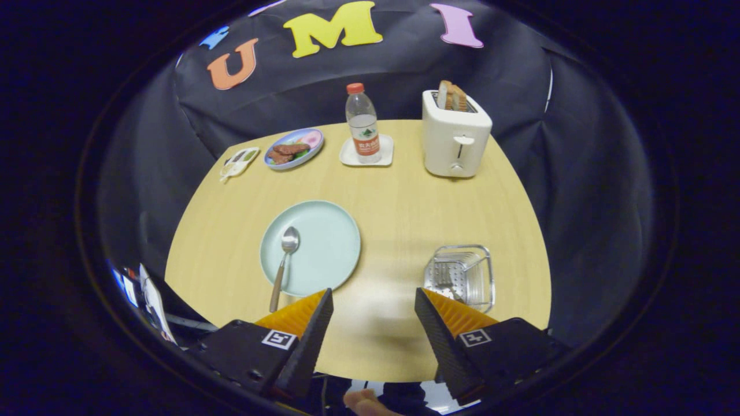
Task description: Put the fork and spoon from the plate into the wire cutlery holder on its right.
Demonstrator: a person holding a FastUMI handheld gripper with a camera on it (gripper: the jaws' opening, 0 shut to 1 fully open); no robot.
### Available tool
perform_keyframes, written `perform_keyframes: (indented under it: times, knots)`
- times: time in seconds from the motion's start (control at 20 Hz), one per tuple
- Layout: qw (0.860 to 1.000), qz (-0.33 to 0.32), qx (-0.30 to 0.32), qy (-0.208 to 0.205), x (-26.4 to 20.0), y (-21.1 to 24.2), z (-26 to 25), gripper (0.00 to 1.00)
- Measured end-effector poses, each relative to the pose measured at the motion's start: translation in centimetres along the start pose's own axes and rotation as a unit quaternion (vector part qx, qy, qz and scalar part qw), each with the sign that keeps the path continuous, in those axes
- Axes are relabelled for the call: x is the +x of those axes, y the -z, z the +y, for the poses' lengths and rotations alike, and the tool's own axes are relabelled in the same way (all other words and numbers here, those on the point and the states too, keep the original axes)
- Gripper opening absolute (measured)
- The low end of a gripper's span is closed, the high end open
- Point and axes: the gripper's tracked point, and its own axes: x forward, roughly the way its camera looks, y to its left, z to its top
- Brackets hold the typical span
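Lying on the round, pale green plate, a shiny metal spoon is seen, handle overhanging. The gripper is held spread, empty, near the desk's front edge, beside the wire cutlery holder.

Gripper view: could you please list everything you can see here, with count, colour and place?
table: one, light wood, under everything
plate: one, pale green, ahead of the fingers
spoon: one, silver with a brownish handle, on the plate, handle over its near rim
wire cutlery holder: one, silver, right of the plate
toaster: one, white, bread in its slots, far right
water bottle: one, clear with red cap, on a small white tray
food plate: one, blue-rimmed, left of the bottle
small flat item: one, whitish, left of the food plate
gripper: one, fingers open, holding nothing
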Motion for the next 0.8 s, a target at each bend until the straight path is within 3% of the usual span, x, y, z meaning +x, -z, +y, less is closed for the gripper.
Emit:
perform_keyframes:
  times: [0.2, 0.8]
  knots:
    - [1.0, 0.001, -0.011, -0.006, 2.5, 0.8, 4.4, 0.91]
    - [0.999, 0.034, 0.006, 0.008, 10.7, 2.4, 13.5, 0.91]
